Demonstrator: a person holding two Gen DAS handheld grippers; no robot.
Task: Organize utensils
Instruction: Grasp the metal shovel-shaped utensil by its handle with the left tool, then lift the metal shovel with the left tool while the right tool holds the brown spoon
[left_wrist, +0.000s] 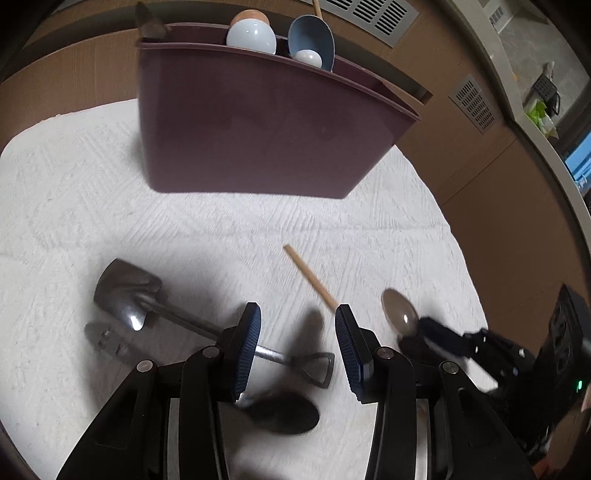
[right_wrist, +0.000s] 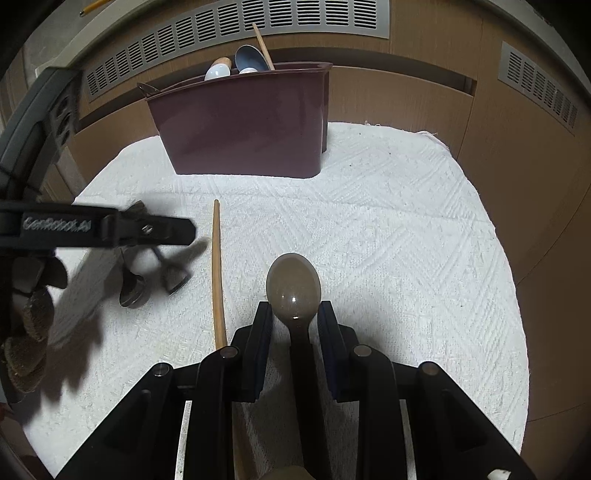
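- Utensils lie scattered on a white textured cloth (right_wrist: 388, 221) that covers the work surface, with brown panelling and grey vent grilles (right_wrist: 236, 22) behind it.
- A maroon utensil holder (left_wrist: 251, 129) stands upright at the far side of the cloth; out of its top stick a pale blue spoon bowl (left_wrist: 251, 37), a darker blue spoon bowl (left_wrist: 312, 40) and a wooden handle (right_wrist: 263, 46).
- The left gripper (left_wrist: 297, 347) hovers tilted down over the cloth, its blue-padded jaws spread wide with nothing pinched; part of a shovel-shaped spoon's shaft passes behind its left finger (left_wrist: 245, 350).
- The right gripper (right_wrist: 293, 347) points down at a brown spoon (right_wrist: 293, 284), whose neck runs between the two jaws; a narrow gap shows on each side, so the pads straddle the handle without pressing it.
- The metal shovel-shaped spoon (left_wrist: 127, 288) lies on the left of the cloth, partly over a second metal spoon (left_wrist: 133, 317) and beside a third metal utensil (left_wrist: 107, 341).
- A long wooden stick (right_wrist: 216, 273) lies just left of the right gripper, running away toward the holder.
- A dark spoon bowl (left_wrist: 284, 411) lies blurred under the left gripper.
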